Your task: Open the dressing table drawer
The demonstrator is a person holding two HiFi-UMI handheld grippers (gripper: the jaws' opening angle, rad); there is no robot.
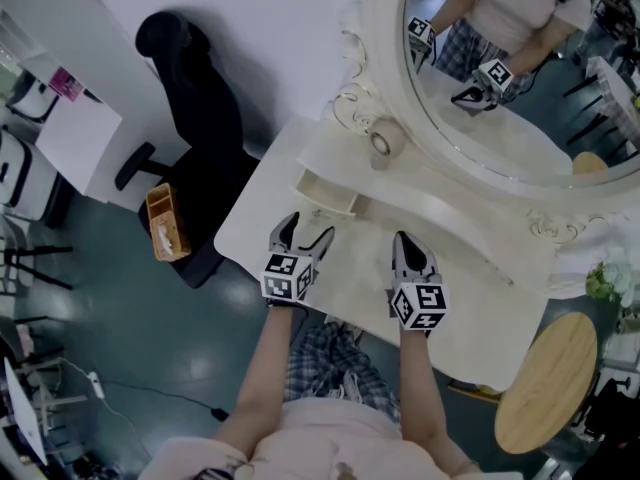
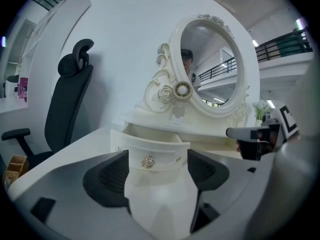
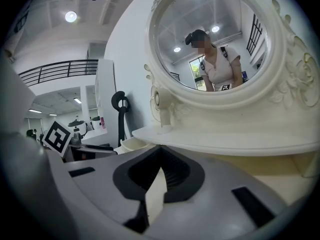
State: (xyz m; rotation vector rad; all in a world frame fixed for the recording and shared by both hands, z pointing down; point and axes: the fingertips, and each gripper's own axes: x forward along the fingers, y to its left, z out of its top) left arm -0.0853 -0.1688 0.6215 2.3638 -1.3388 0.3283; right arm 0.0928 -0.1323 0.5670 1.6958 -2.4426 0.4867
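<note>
One drawer (image 2: 150, 151), small and cream, with a curved front and a gilt knob (image 2: 147, 161). It stands pulled out from under the mirror (image 1: 520, 118) shelf, with its front set crosswise to the reach. It lies straight ahead of the left gripper (image 1: 310, 228), the nearer one, whose jaws are spread and hold nothing. Right gripper (image 1: 406, 240): jaw tips pressed together, empty, off to the drawer's right.

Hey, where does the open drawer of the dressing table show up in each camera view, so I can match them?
Head view: drawer, pulled out over the tabletop, just left of centre.
Left gripper view: drawer at centre, lower half, knob facing the camera.
Right gripper view: what looks like a sliver of the drawer, left of centre under the shelf.
Shared landmark: oval mirror.
</note>
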